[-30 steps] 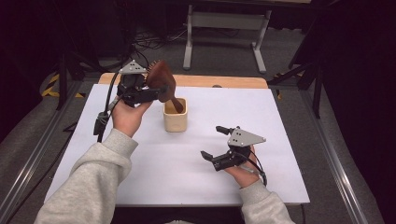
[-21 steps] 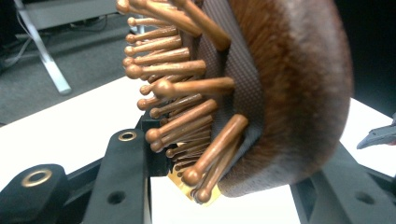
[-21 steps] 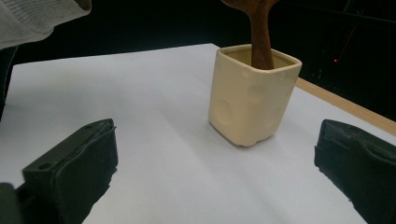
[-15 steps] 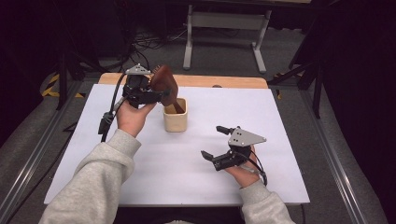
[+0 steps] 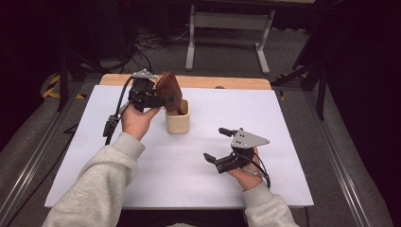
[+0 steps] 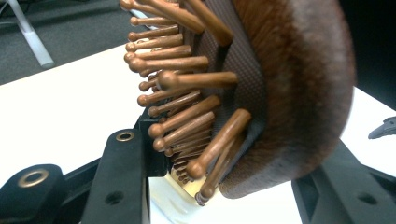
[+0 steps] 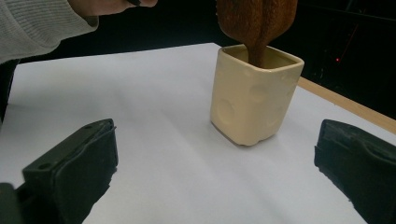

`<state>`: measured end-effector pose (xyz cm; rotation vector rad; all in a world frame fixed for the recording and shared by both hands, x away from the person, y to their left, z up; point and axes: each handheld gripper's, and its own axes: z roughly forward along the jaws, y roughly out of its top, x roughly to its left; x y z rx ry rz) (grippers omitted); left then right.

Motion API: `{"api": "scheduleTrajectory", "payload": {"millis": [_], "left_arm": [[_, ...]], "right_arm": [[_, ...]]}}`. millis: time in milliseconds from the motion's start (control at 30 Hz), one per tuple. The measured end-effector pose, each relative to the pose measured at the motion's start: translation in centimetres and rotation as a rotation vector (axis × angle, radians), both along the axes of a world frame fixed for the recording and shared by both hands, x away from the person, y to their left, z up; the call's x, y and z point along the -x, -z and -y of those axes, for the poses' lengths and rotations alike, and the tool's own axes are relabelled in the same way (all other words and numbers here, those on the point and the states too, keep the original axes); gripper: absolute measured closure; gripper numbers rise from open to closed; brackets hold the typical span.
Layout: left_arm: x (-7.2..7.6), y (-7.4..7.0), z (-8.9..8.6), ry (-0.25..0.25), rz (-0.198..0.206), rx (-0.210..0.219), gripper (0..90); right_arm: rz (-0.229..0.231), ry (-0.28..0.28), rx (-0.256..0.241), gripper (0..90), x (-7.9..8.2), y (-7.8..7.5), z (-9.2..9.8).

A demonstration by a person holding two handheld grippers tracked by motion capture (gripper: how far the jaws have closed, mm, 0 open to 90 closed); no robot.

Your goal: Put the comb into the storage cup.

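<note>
A brown wooden hairbrush (image 5: 169,90) stands upright with its handle down inside a cream square cup (image 5: 178,120) at the middle back of the white table. My left gripper (image 5: 160,100) is shut on the brush head from the left. In the left gripper view the brush's wooden pins (image 6: 187,116) and padded back fill the gap between the jaws, with the cup rim (image 6: 173,198) below. My right gripper (image 5: 215,143) rests open near the front right, holding nothing. In the right gripper view the cup (image 7: 252,102) and the brush handle (image 7: 257,28) lie ahead between its spread jaws.
The white table top (image 5: 283,123) sits on a wooden board whose edge (image 5: 227,82) shows at the back. Metal rails run along both sides, and a stand and cables are on the floor behind. A grey sleeve (image 7: 37,23) crosses the upper left of the right gripper view.
My left gripper has sunk slightly with the hairbrush, so the handle sits lower in the cup. The right gripper has stayed still.
</note>
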<state>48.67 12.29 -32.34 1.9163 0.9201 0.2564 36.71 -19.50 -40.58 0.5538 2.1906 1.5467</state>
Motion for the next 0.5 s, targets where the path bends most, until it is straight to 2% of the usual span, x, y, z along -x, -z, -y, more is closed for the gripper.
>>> {"api": "scheduleTrajectory", "payload": {"millis": [267,400,500], "left_arm": [[-0.25,0.74,0.35,0.008,-0.035,-0.02,52.6],[-0.3,0.94,0.1,0.004,-0.044,-0.006,51.9],[-0.41,0.98,-0.2,-0.005,-0.051,-0.012,50.0]], "right_arm": [[-0.002,-0.003,-0.001,0.4,0.0,0.0,-0.01],[-0.003,-0.005,-0.001,0.4,-0.01,0.02,-0.03],[-0.006,-0.005,0.002,0.4,-0.03,0.04,-0.06]]}}
